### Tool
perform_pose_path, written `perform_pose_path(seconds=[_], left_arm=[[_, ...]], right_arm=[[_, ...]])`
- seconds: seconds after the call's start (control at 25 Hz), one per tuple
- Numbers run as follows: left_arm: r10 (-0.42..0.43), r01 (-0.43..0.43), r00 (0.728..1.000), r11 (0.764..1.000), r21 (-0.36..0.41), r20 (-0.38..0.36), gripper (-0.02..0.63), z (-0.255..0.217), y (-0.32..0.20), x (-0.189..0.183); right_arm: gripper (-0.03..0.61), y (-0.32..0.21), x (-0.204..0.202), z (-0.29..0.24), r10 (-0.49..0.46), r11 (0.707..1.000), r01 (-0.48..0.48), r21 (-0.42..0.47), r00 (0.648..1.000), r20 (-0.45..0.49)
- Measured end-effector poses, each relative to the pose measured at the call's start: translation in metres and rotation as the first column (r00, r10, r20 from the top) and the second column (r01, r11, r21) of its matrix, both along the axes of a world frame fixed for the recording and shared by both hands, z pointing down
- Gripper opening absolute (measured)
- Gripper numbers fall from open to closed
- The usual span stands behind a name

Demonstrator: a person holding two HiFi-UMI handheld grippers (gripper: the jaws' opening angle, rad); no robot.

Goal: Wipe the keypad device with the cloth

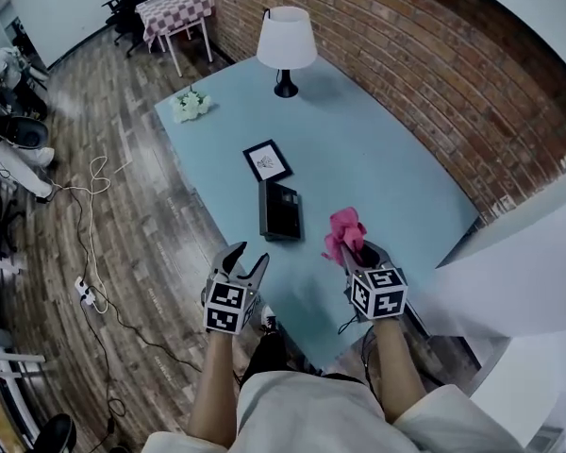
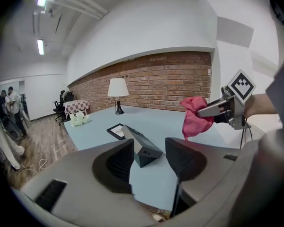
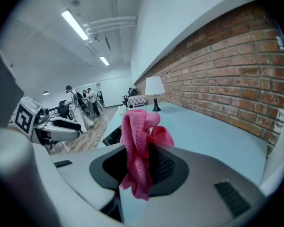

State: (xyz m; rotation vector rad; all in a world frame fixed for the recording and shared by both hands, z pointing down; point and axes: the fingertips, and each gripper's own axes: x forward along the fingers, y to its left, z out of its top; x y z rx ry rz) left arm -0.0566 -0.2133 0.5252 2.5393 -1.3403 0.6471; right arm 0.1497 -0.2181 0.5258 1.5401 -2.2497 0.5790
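Cloth, pink and knitted (image 3: 137, 145), is pinched between the closed jaws of my right gripper (image 3: 141, 171), plainest in its own view. My left gripper (image 2: 149, 157) stands wide and holds nothing; through its gap shows the dark wedge-shaped keypad device (image 2: 143, 148), well beyond. Head view puts that device mid-frame on the pale blue table (image 1: 387, 168), keys indistinct. Higher in frame sit a black picture frame (image 1: 267, 160), a white-shaded lamp (image 1: 286, 43) and pale flowers (image 1: 191, 104).

Pink cloth (image 1: 344, 229), black keypad device (image 1: 279, 210), pale blue table (image 1: 377, 168), red brick wall (image 1: 406, 55).
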Motion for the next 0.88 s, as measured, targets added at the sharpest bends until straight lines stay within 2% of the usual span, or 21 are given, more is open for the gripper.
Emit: perform_pose_path(seconds=[0.16,0.4,0.48,0.64,0.72,0.8,0.88], left_arm=[[-0.006,0.006,1.000,0.999,0.042,-0.002,0.229,-0.025,0.037,0.012],[-0.022,0.024,1.000,0.996,0.088,-0.017,0.212,-0.061,0.098,0.029],[-0.010,0.012,1.000,0.995,0.098,-0.021,0.167,-0.072,0.115,0.036],[0.005,-0.004,1.000,0.988,0.152,-0.002,0.131,-0.097,0.144,0.051],[-0.018,0.017,1.000,0.982,0.186,-0.001,0.110,-0.110,0.152,0.053],[-0.042,0.042,0.999,0.976,0.215,-0.002,0.034,-0.121,0.158,0.053],[-0.044,0.043,0.999,0.972,0.232,-0.001,0.028,-0.130,0.164,0.057]], right_arm=[[0.114,0.025,0.013,-0.041,-0.042,0.995,0.046,0.084,0.998,-0.042],[0.114,0.076,0.016,-0.089,-0.118,0.980,0.128,0.150,0.990,-0.071],[0.114,0.091,0.017,-0.102,-0.145,0.974,0.151,0.167,0.988,-0.050],[0.114,0.116,0.028,-0.120,-0.159,0.972,0.154,0.177,0.987,0.015],[0.114,0.122,0.032,-0.130,-0.167,0.968,0.161,0.191,0.986,0.011],[0.113,0.127,0.035,-0.143,-0.176,0.961,0.172,0.215,0.984,-0.004],[0.112,0.134,0.038,-0.156,-0.177,0.956,0.175,0.237,0.984,-0.015]])
